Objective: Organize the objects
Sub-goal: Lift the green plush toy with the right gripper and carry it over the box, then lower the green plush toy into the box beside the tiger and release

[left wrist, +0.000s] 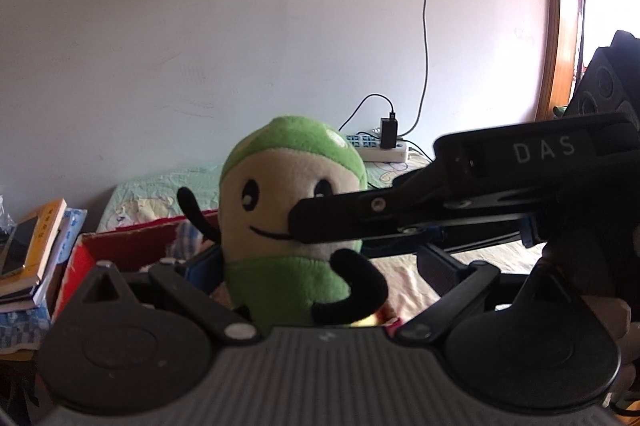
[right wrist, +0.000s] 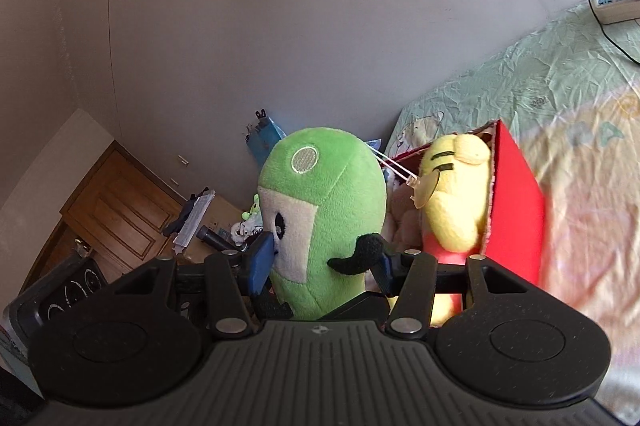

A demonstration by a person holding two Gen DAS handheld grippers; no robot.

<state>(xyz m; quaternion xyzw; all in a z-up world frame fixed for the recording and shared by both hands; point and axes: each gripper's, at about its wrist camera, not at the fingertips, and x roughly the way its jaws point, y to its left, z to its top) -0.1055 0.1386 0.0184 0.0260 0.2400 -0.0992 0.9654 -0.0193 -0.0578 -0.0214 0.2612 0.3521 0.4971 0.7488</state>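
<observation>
Right wrist view: my right tool [right wrist: 320, 262] squeezes the green plush [right wrist: 320, 210]; its bottom is hidden. The red box [right wrist: 516, 202] sits at two o'clock. I can't tell my left tool's [left wrist: 308, 278] grip.

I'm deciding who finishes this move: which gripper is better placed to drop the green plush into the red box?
Right. Its jaws are shut on the green plush, and the red box with the yellow plush sits just beyond. The left gripper only frames the toy, apparently not gripping.
</observation>
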